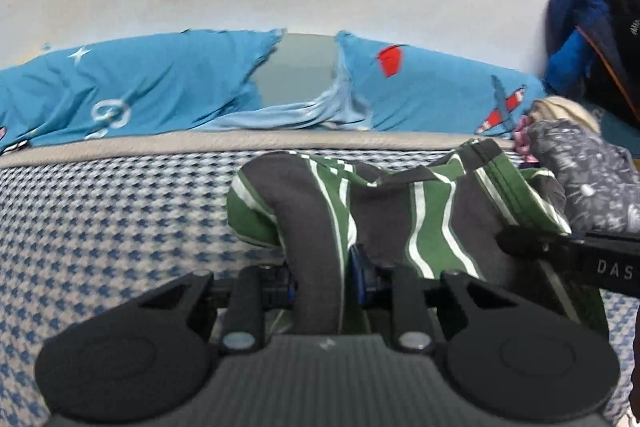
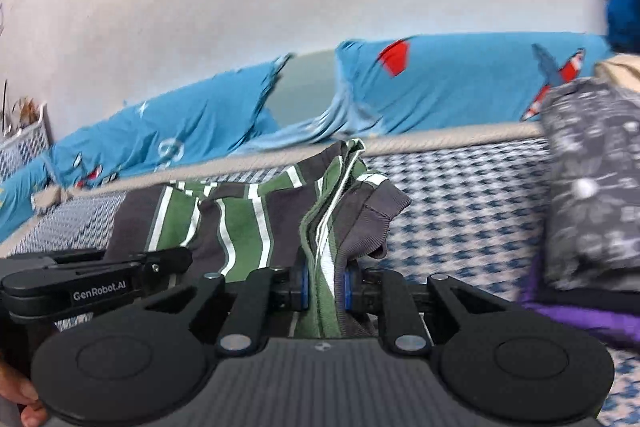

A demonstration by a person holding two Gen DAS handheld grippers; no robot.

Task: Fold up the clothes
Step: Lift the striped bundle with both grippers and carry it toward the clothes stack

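Both grippers were clamped on the same garment. The left gripper (image 1: 322,277) had its jaws nearly shut on a grey band of the striped shirt (image 1: 400,211), low in the centre of its frame. The right gripper (image 2: 326,287) was likewise pinched on a bunched, layered edge of that shirt (image 2: 240,223), centre bottom of its view. The shirt hung between them over the houndstooth bed cover (image 1: 100,227), the rest slumped across the middle of both frames.

What could go wrong? The right pinch held several stacked layers, and I judged one could slip free if the cloth was pulled taut, spoiling the fold line. The left grip sat on a thick rolled band; a tug might peel it out. The folded dark patterned garment (image 2: 592,187) lay just beside, at right, over something purple (image 2: 580,315), and a sweeping fold might knock that pile.

The count: two grippers, one striped shirt in hand, one patterned folded piece, two blue pillows (image 1: 120,87) along the wall, and one dark blue bag (image 1: 580,47) at upper right of the left view.
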